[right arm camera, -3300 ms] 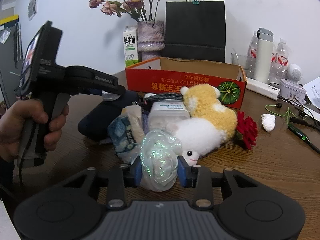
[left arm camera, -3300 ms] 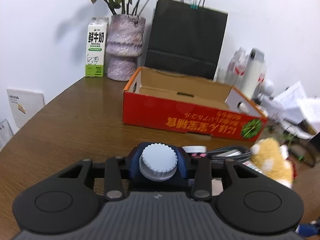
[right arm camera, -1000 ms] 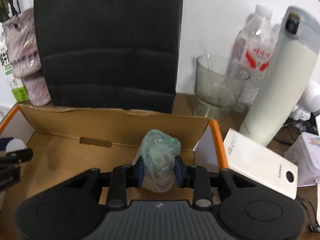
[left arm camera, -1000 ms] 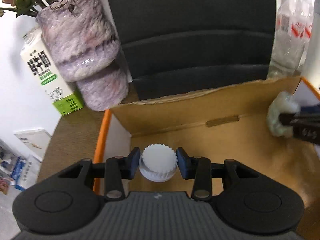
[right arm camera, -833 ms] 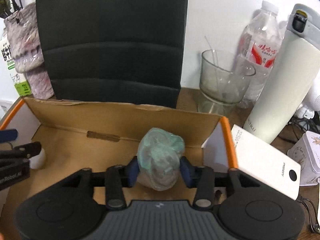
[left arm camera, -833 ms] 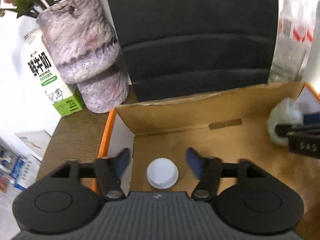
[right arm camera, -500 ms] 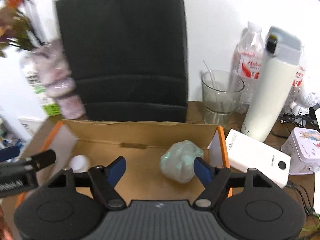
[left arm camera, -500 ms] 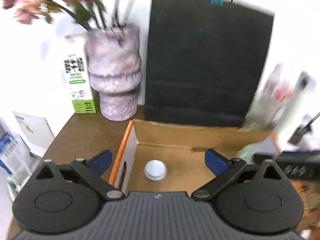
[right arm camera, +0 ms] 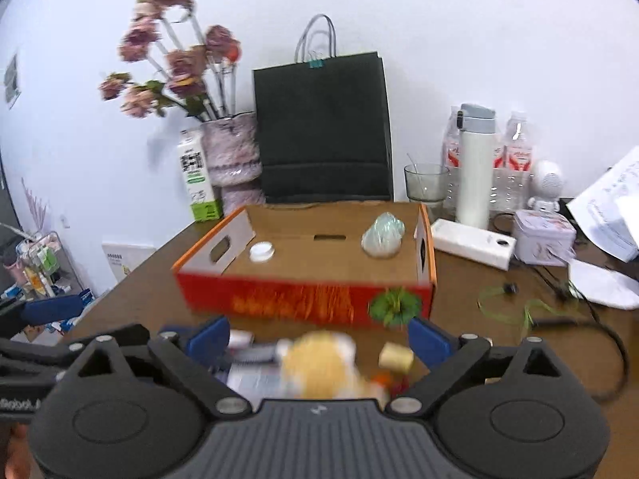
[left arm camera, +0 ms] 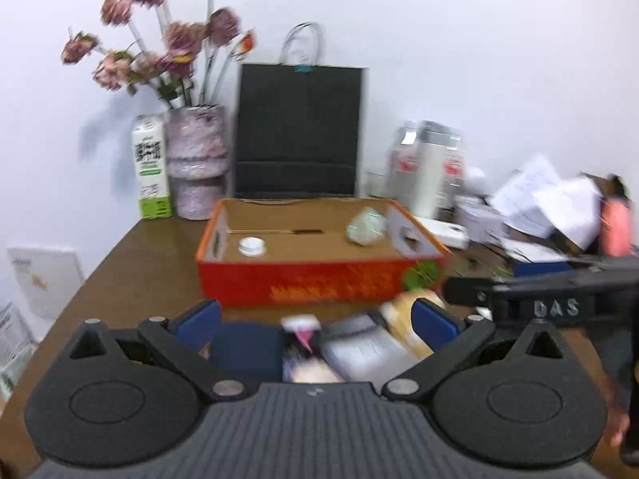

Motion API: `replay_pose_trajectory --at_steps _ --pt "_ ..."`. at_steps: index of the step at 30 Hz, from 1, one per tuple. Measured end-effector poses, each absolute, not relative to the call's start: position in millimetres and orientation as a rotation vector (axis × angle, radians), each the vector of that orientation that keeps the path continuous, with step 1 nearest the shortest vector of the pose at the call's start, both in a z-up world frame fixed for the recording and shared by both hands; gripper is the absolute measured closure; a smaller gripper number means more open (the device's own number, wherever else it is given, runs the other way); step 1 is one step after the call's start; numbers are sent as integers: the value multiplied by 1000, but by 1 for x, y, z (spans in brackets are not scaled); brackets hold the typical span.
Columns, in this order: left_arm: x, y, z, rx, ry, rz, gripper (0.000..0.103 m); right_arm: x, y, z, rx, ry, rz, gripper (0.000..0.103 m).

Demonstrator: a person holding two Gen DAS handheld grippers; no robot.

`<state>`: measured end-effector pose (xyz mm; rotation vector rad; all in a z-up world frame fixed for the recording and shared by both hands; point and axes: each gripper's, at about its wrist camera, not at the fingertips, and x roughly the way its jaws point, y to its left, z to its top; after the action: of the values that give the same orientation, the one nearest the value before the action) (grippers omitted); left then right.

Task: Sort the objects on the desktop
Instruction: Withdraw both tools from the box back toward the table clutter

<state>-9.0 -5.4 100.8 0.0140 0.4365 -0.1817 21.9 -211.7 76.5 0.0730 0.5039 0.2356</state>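
Both grippers have let go and pulled back from the red cardboard box [left arm camera: 319,283]; a second ago each was inside it, and now the box sits whole at mid-frame in both views. The white ridged cap [left arm camera: 251,246] lies on the box floor at its left end, and the crumpled iridescent film ball [right arm camera: 382,235] rests at the right end against the side wall; two objects sorted, so that round looks finished.

The left gripper [left arm camera: 315,321] is spread fully wide with nothing pinched; the right gripper [right arm camera: 317,337] is likewise empty, its jaws widening the last bit. Below each, at lower centre, waits the unsorted pile: the yellow plush toy [right arm camera: 323,359], a blurred white packet [left arm camera: 359,349] and smaller bits too smeared to name; probably the next pickup.

Room: the brown table [left arm camera: 131,279] is bare at centre left, beside the box; at right, cables [right arm camera: 559,311], a white power bank [right arm camera: 471,243] and a tin [right arm camera: 543,235] crowd the edge. The box's near wall stands between pile and floor, so loads must clear it. The two grippers sit close together; the right one's body crosses the left view's right edge.
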Motion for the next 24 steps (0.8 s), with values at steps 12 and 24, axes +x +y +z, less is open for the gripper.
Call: replay_pose_trajectory --at_steps 12,24 --pt "-108 23 27 -87 411 -32 0 -115 -204 3 87 447 234 4" --pt "-111 18 6 -57 446 -2 0 -132 -194 -7 -35 383 169 4"
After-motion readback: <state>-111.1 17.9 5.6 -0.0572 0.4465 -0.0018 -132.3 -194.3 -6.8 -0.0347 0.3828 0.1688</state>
